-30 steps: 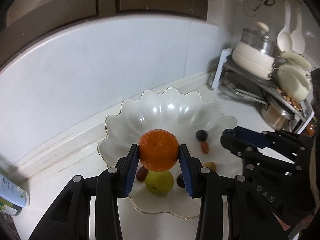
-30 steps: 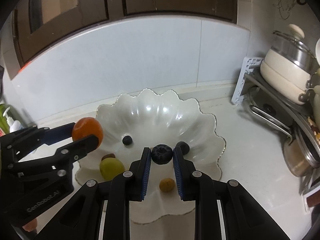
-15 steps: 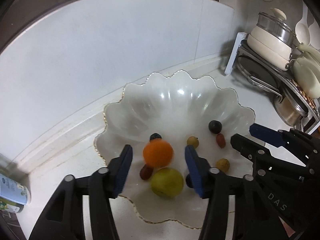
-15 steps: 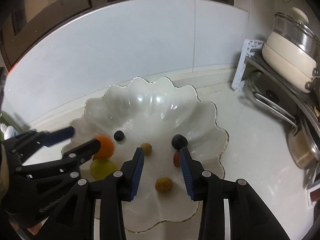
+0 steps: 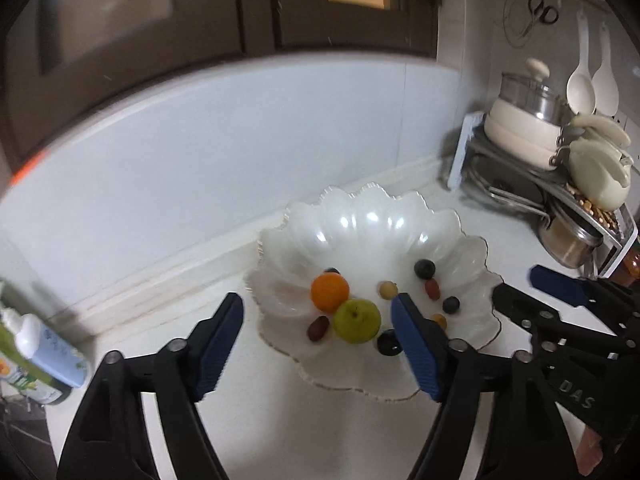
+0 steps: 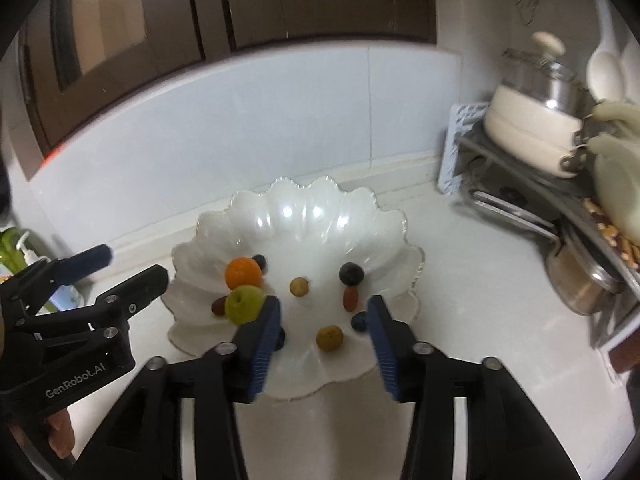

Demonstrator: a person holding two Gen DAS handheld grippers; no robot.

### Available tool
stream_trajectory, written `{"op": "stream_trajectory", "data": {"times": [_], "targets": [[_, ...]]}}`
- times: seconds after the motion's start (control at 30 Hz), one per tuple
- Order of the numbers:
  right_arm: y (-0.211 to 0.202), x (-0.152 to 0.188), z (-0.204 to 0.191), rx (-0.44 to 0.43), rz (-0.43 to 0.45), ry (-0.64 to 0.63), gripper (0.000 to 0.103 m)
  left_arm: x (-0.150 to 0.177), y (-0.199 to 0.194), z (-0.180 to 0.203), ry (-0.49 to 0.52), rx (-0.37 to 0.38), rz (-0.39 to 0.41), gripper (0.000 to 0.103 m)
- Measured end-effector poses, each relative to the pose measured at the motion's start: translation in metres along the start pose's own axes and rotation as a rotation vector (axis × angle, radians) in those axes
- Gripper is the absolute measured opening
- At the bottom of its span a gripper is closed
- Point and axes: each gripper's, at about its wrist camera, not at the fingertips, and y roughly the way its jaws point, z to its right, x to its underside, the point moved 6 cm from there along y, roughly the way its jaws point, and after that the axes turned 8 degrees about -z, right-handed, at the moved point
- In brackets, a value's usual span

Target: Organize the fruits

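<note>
1. Both claws have let go and drawn back since a second ago: the orange (image 5: 330, 292) and the big blueberry (image 6: 351, 273) now lie in the scalloped white dish (image 5: 360, 220).
2. Left claw (image 5: 318, 340) is spread wide and empty, hovering over the near rim of the dish.
3. Right claw (image 6: 322, 330) is likewise spread and empty.
4. Orange rests against the green apple (image 5: 357, 320), with a red date (image 5: 318, 328) just beside the apple.
5. Small yellowish fruits and other berries are scattered in the dish, which sits on the white table (image 5: 320, 420).
</note>
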Motion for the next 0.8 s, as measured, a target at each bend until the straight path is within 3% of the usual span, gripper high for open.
{"op": "stream_trajectory", "data": {"times": [0.33, 0.8], "targets": [[-0.076, 0.033, -0.002, 0.066, 0.149, 0.003, 0.063, 0.030, -0.080, -0.008, -0.005, -0.098, 0.160, 0.097], [-0.190, 0.109, -0.007, 0.098, 0.322, -0.034, 0.077, 0.112, -0.197, 0.005, -0.048, -0.119, 0.265, 0.103]]}}
